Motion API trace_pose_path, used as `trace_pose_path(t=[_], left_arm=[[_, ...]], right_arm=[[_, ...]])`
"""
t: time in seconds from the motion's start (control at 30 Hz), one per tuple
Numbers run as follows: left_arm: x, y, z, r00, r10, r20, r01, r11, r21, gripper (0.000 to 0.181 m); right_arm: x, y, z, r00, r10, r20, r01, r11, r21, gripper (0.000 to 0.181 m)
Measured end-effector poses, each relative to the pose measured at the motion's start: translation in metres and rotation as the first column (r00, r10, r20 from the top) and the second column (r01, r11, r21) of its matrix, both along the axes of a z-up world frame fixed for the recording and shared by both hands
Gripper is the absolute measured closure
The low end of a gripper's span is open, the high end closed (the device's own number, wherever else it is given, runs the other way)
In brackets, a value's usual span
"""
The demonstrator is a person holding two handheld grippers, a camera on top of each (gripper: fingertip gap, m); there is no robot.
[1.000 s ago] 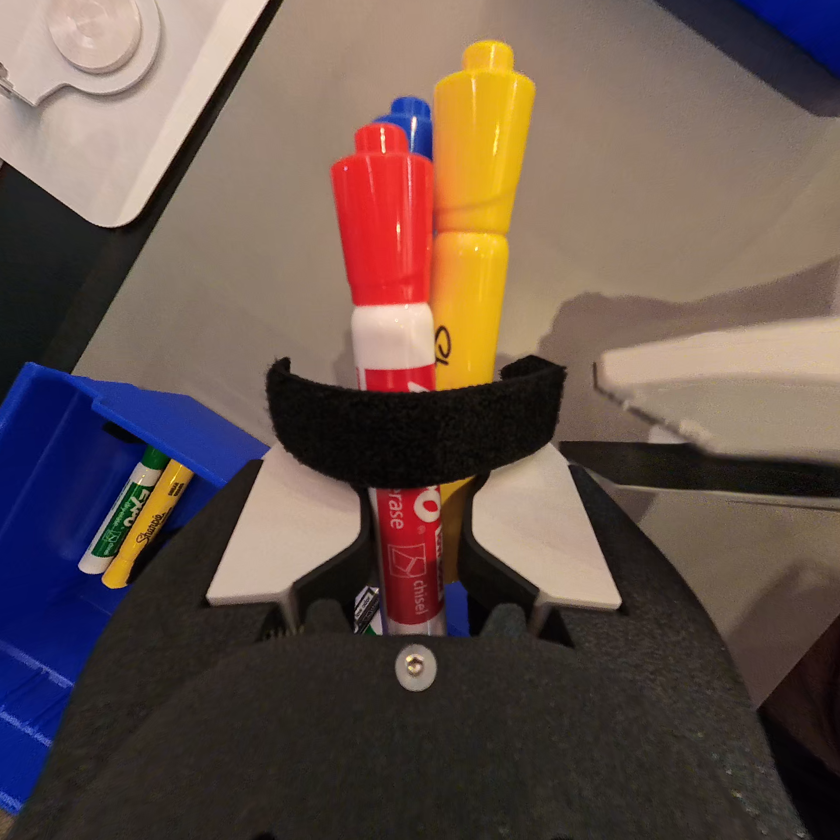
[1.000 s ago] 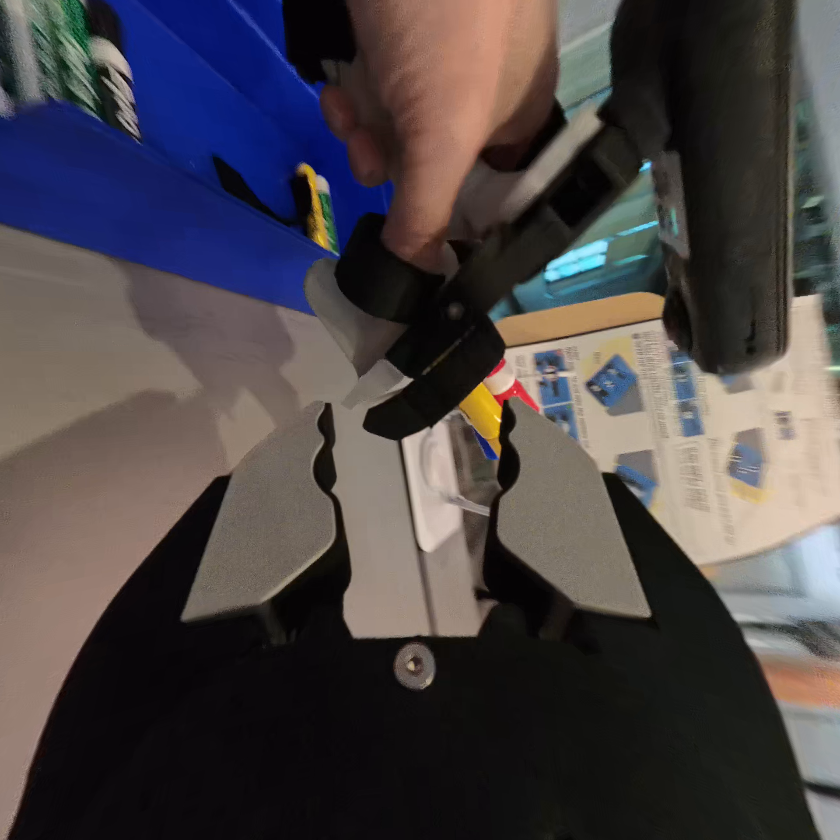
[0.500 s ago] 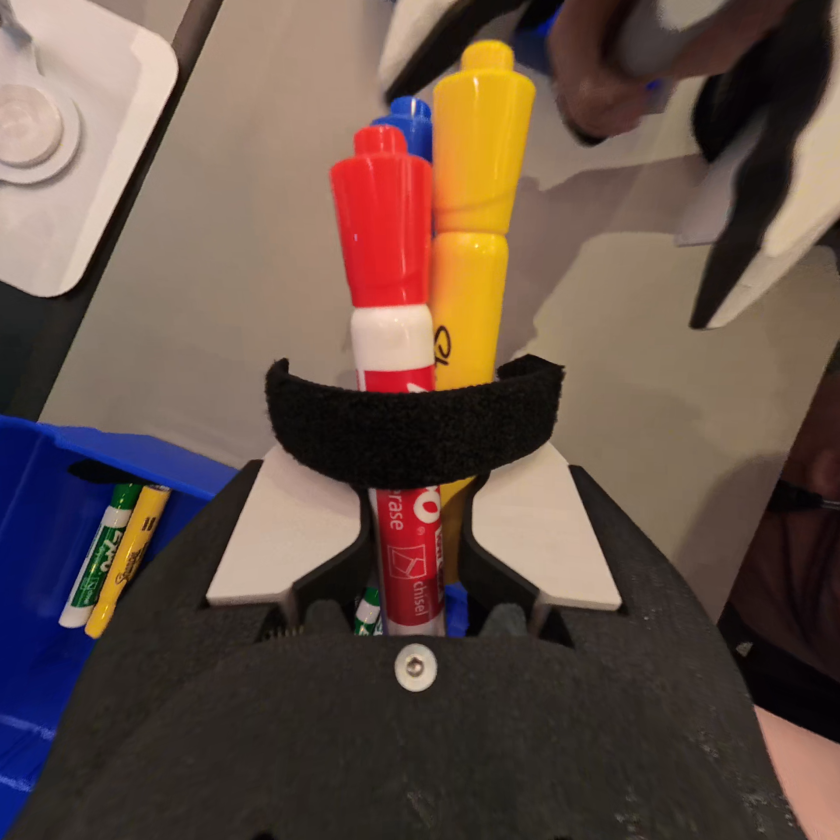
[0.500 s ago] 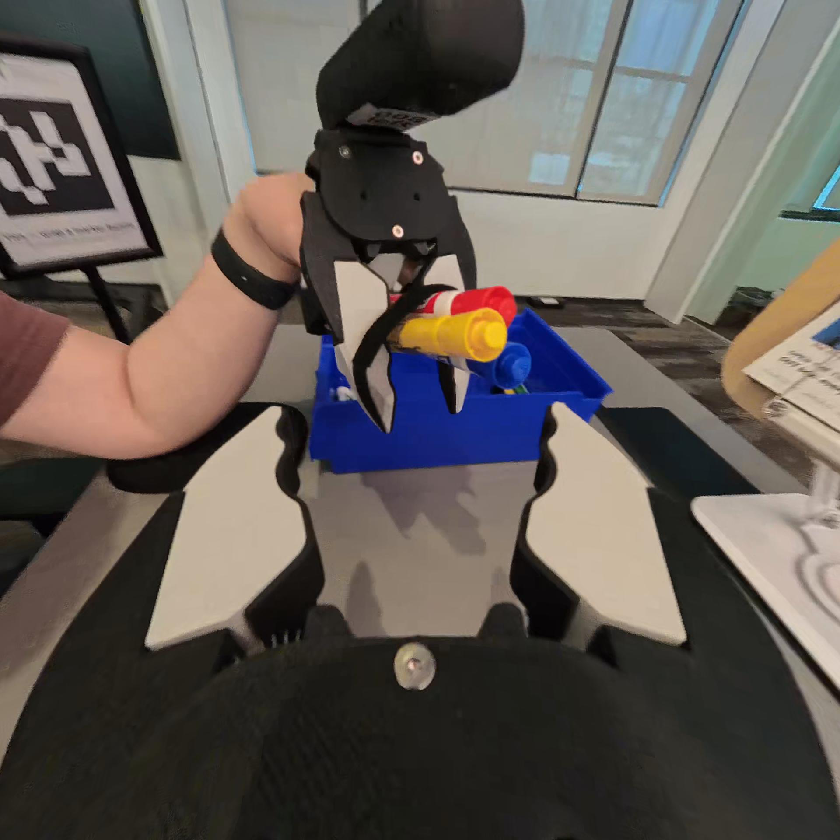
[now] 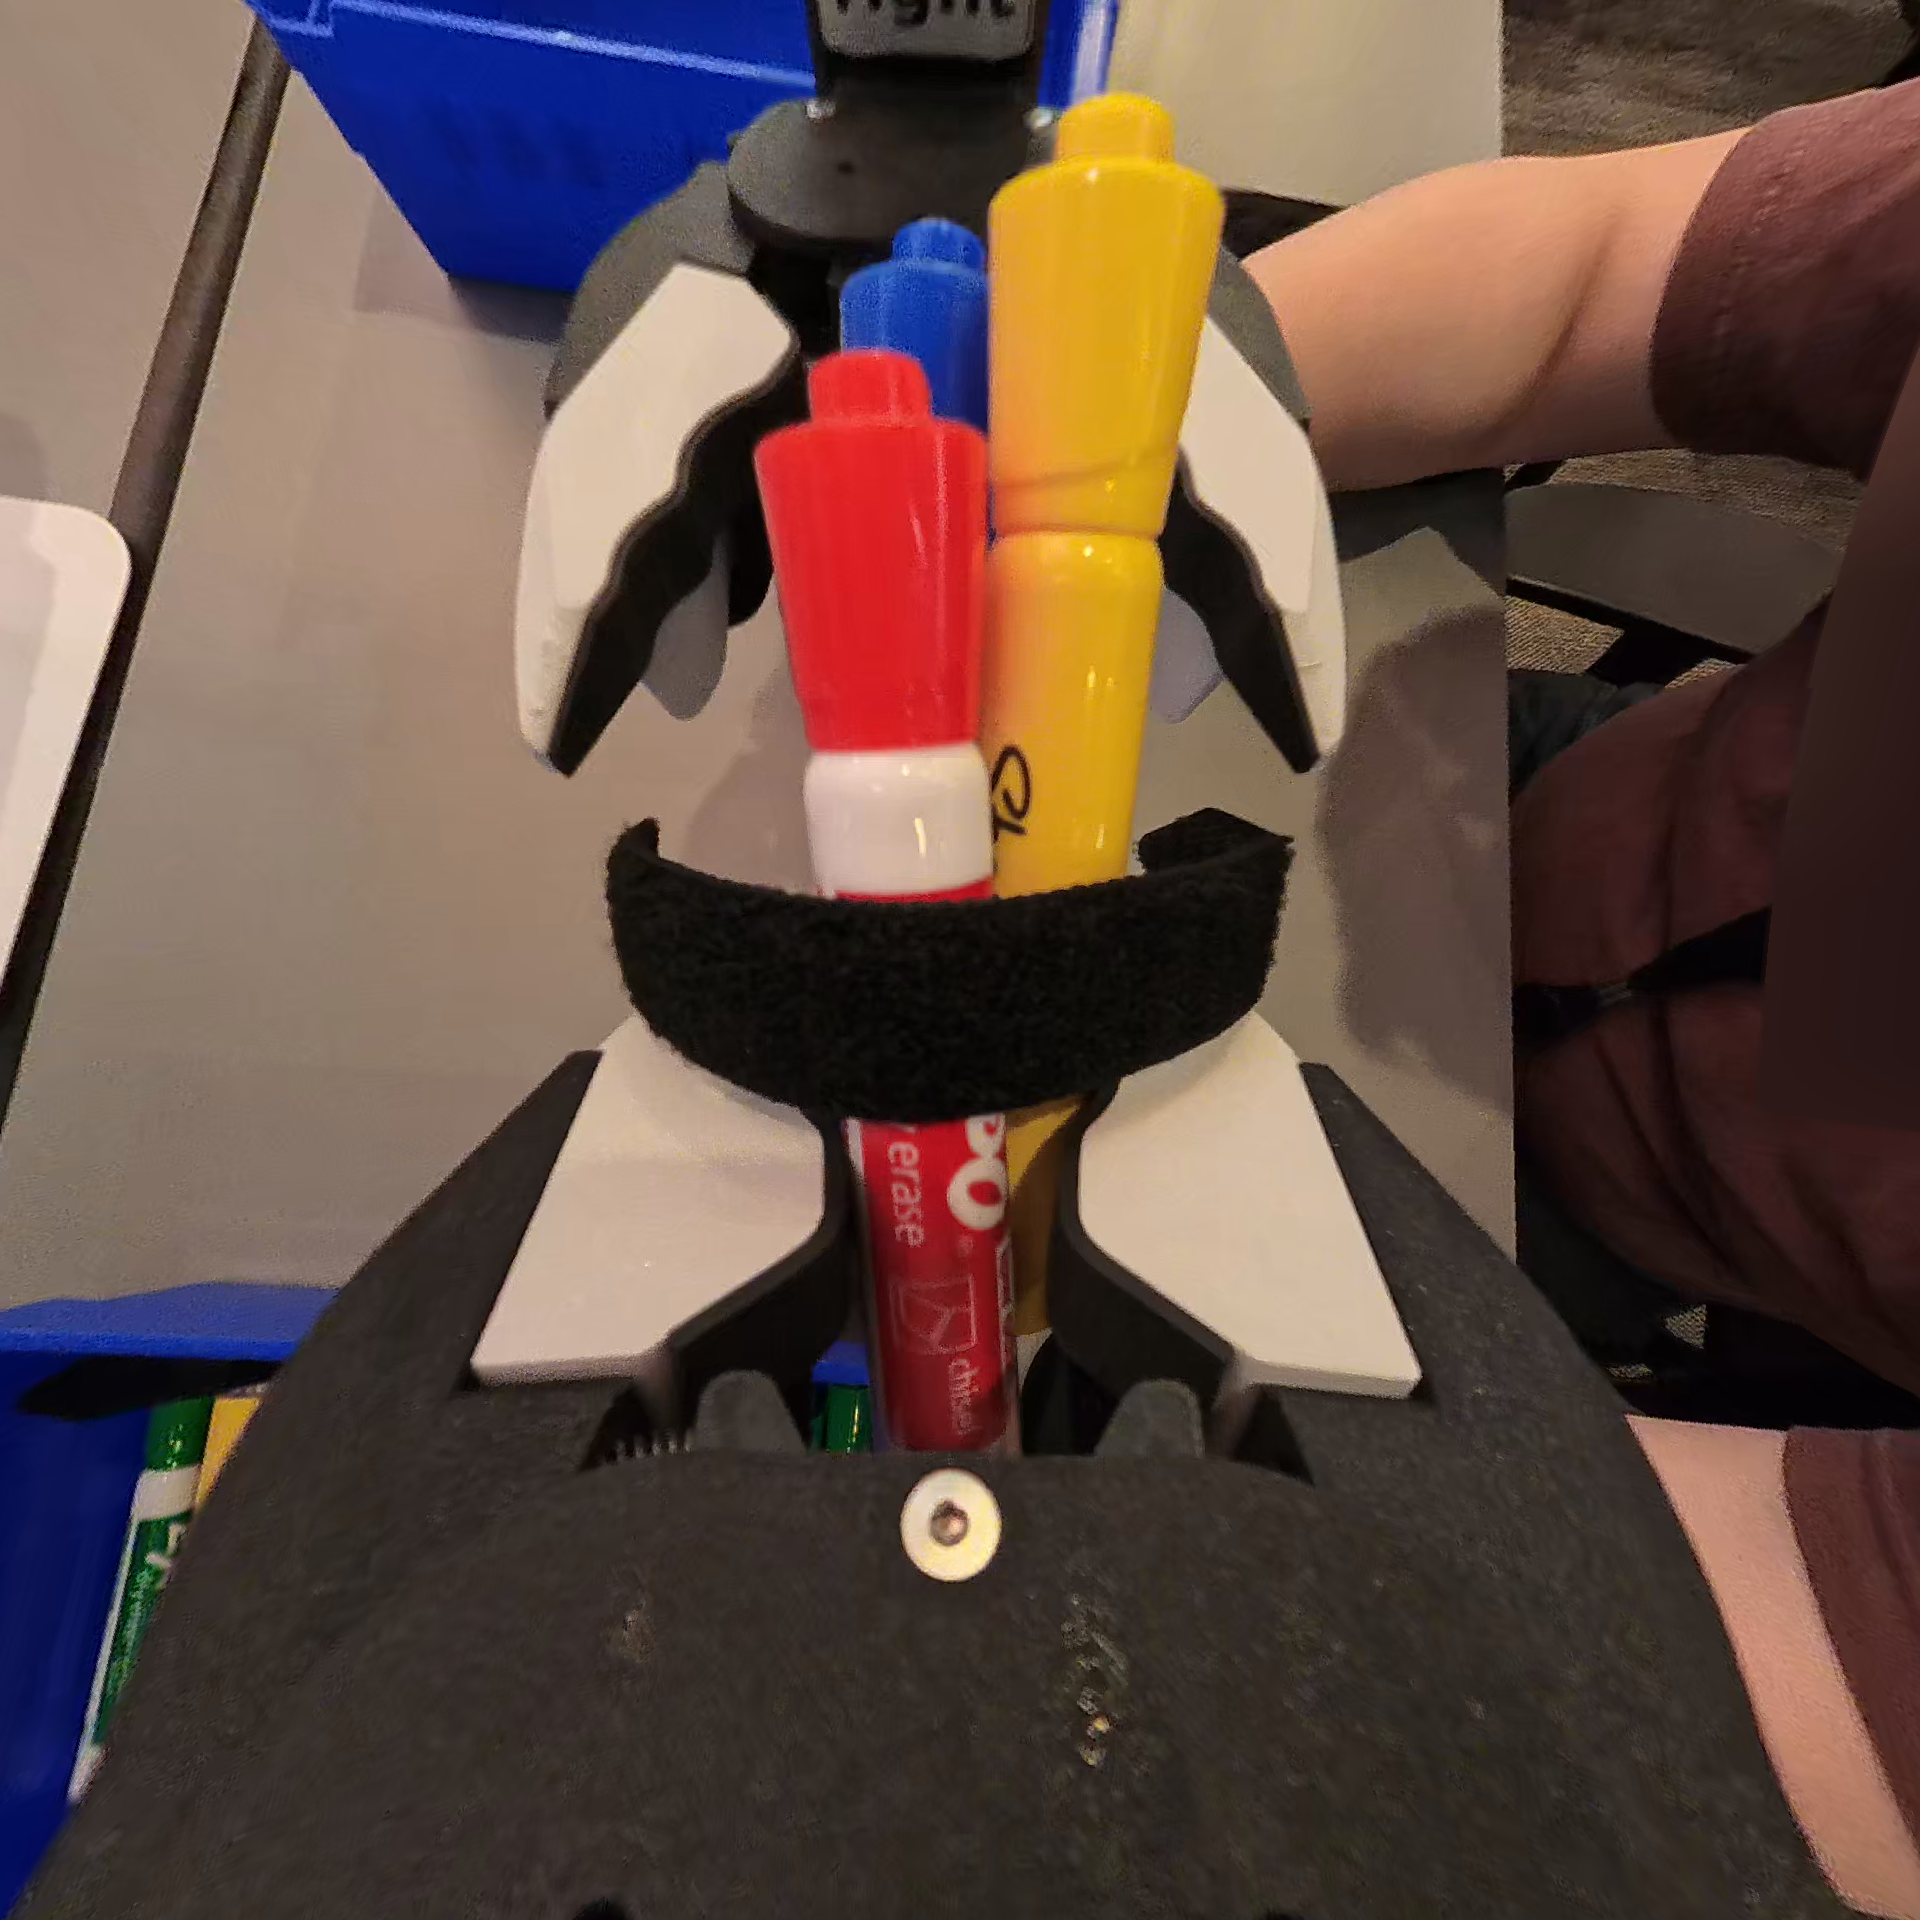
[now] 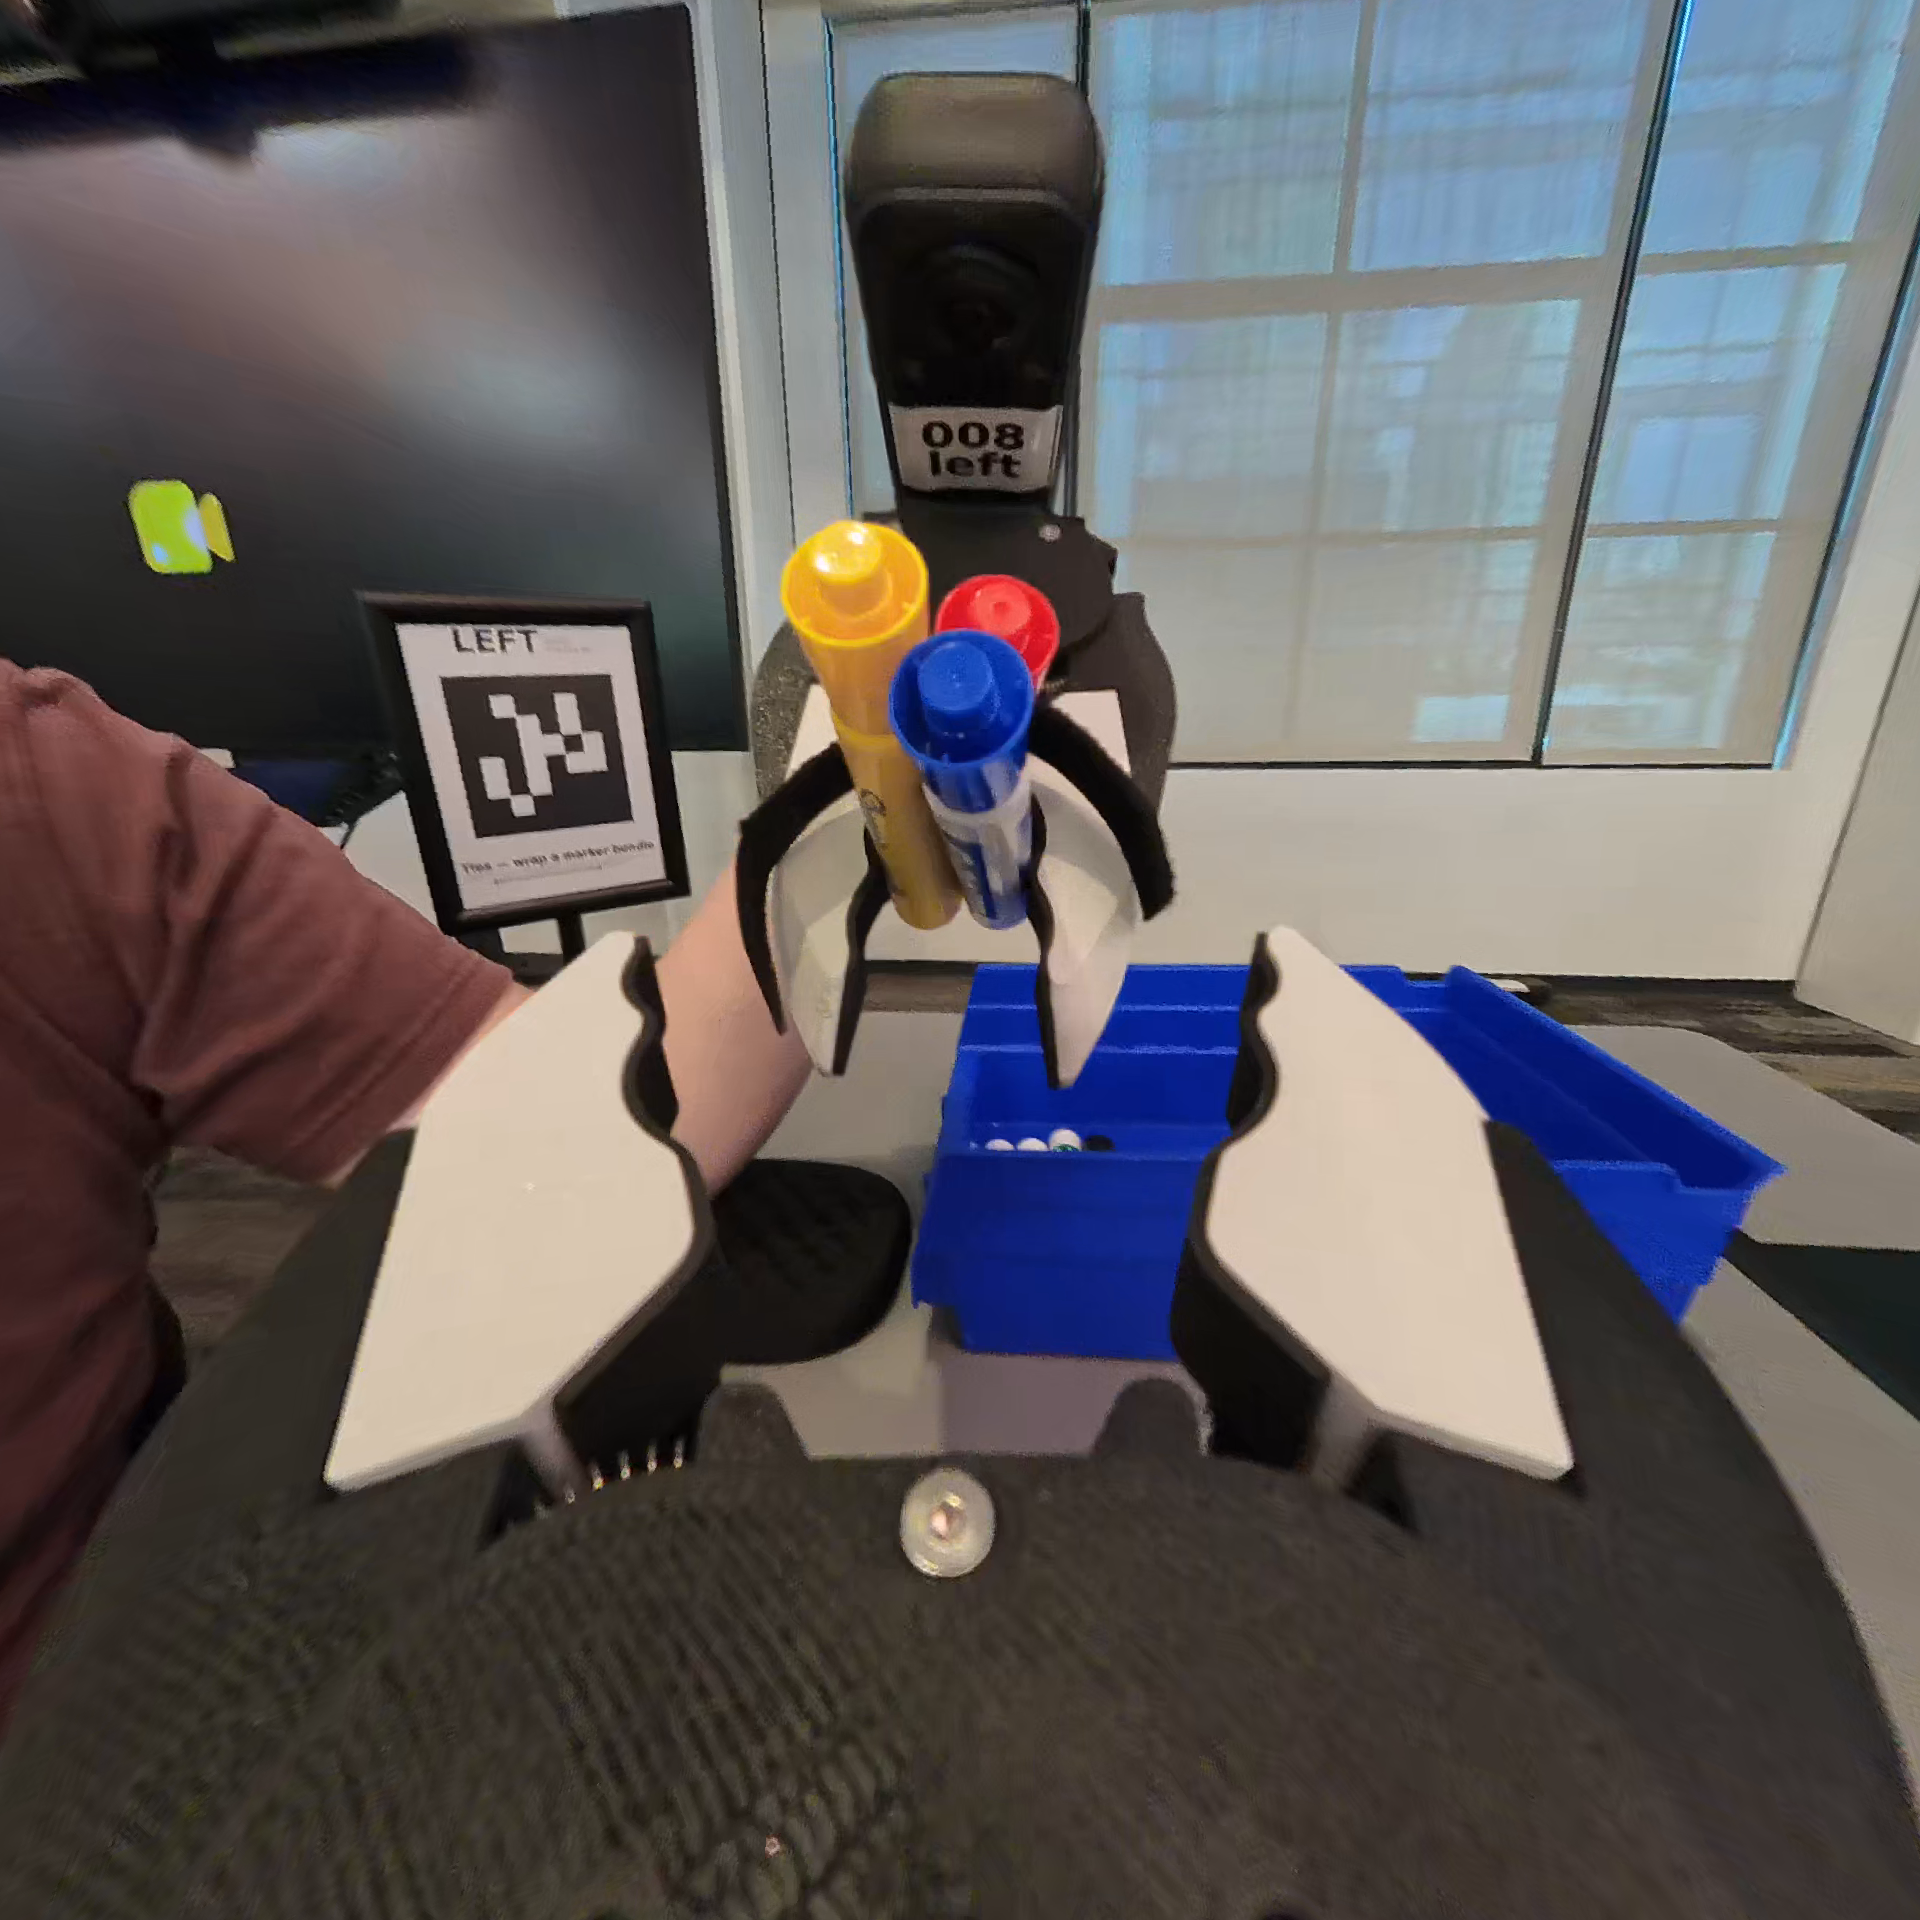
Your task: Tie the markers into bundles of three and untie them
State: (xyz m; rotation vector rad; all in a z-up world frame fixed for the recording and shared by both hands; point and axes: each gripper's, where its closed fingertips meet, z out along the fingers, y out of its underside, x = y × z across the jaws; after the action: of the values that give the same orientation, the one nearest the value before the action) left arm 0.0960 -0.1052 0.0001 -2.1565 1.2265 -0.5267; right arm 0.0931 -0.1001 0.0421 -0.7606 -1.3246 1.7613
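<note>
Three markers, red (image 5: 878,561), yellow (image 5: 1081,499), blue (image 5: 920,312), pinched together in my left jaws (image 5: 951,1174), caps pointing at my right jaws (image 6: 940,1132). Black strap (image 5: 945,977) curves across the bundle just ahead of left jaws, both ends loose, standing free to either side. Bundle held in air above grey desk (image 5: 332,831). Right jaws spread wide, empty, facing marker caps, near but apart. Blue bin (image 6: 1049,1236) of more markers on desk beneath; another blue bin (image 5: 582,135) beyond right jaws
</note>
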Motion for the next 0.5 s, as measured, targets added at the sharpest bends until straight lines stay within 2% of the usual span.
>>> trace_pose_path(t=[0.13, 0.23, 0.5], left_arm=[[0.001, -0.002, 0.001, 1.000, -0.016, 0.005, 0.016, 1.000, 0.004, 0.139], [0.000, -0.002, -0.006, 1.000, -0.013, -0.022, 0.012, 1.000, -0.019, 0.139], [-0.010, 0.005, -0.026, 0.992, 0.020, -0.127, -0.026, 0.999, -0.046, 0.140]], right_arm=[[-0.003, -0.010, 0.005, 1.000, -0.006, -0.023, 0.006, 1.000, 0.005, 0.074], [-0.007, -0.014, 0.004, 1.000, -0.020, -0.021, 0.020, 1.000, 0.004, 0.082], [-0.016, -0.003, -0.019, 0.999, -0.014, 0.042, 0.015, 1.000, -0.027, 0.084]])
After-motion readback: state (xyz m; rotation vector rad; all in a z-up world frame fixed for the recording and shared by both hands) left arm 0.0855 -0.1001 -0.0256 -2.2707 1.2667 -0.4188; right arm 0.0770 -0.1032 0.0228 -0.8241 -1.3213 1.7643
